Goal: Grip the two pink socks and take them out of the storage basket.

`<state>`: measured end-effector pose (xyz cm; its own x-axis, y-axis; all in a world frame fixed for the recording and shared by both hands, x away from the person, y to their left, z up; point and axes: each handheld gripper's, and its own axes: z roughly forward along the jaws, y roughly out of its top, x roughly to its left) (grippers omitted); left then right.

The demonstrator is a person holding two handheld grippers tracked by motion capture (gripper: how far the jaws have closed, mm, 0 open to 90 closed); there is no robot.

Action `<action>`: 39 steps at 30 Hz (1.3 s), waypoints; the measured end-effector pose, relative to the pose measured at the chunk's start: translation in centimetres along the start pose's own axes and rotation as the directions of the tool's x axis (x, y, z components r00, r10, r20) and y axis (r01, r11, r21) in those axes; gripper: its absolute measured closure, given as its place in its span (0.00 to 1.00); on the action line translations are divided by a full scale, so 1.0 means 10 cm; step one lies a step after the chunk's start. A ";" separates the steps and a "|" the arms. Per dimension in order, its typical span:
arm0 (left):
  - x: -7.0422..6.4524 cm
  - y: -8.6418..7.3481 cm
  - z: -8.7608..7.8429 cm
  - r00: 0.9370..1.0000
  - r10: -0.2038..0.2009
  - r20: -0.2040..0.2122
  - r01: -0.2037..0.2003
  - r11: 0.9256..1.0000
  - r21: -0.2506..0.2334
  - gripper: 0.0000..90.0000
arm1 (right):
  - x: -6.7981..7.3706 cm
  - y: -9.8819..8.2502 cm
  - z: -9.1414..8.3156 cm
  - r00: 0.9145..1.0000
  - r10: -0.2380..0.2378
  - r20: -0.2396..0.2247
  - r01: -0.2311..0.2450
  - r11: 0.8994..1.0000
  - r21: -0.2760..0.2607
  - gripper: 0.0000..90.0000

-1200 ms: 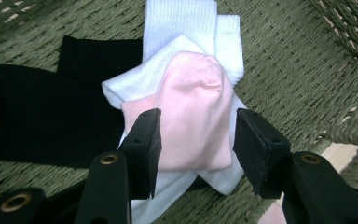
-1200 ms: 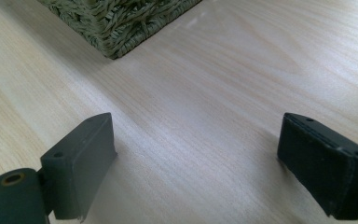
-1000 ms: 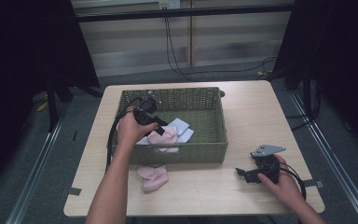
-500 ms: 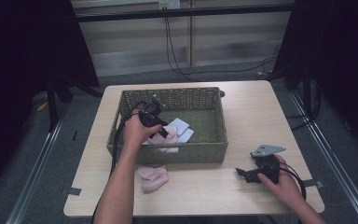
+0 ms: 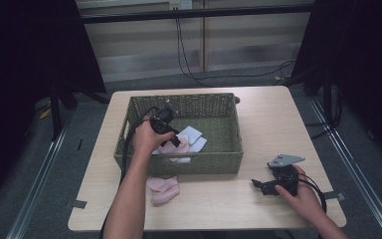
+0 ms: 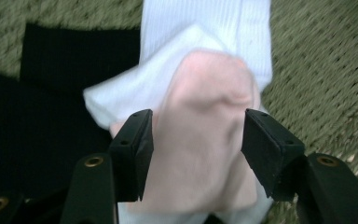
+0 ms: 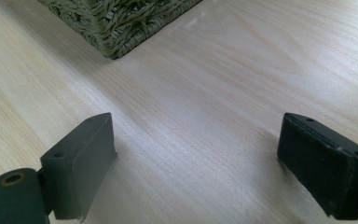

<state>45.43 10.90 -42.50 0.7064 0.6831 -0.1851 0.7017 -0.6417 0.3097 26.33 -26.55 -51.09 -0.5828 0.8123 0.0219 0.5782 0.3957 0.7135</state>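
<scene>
My left hand-held gripper sits inside the woven green basket, jaws either side of a soft pink sock; whether they pinch it I cannot tell. Ribbed white socks lie beneath. My right hand-held gripper rests spread wide on the smooth wooden bench, basket corner at 11 o'clock. Another pink sock lies near the bench's front edge.

The basket near my hands is rough woven wicker, olive green. My table is pale wood with a smooth, faintly shiny grain. The pink sock looks like soft matt cloth, the white sock ribbed knit, the black cloth dull.
</scene>
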 end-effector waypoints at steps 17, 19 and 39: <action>0.05 0.01 0.04 1.000 -0.018 -0.016 0.019 0.997 0.071 0.95 | 0.00 0.00 0.00 1.000 -0.001 0.000 0.001 1.000 0.000 0.12; 0.04 0.01 -0.01 1.000 -0.022 -0.012 0.023 0.998 0.067 0.95 | 0.00 0.00 0.00 1.000 0.000 0.000 0.000 1.000 0.000 0.12; 0.03 -0.01 -0.63 0.999 -0.030 0.012 0.029 0.999 0.017 0.95 | 0.00 0.00 0.00 1.000 -0.002 0.001 0.002 1.000 -0.003 0.12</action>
<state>45.00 13.39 -36.67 0.6864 0.6977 -0.2050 0.7235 -0.6272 0.2883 26.35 -26.55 -51.10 -0.5836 0.8118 0.0200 0.5751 0.3958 0.7160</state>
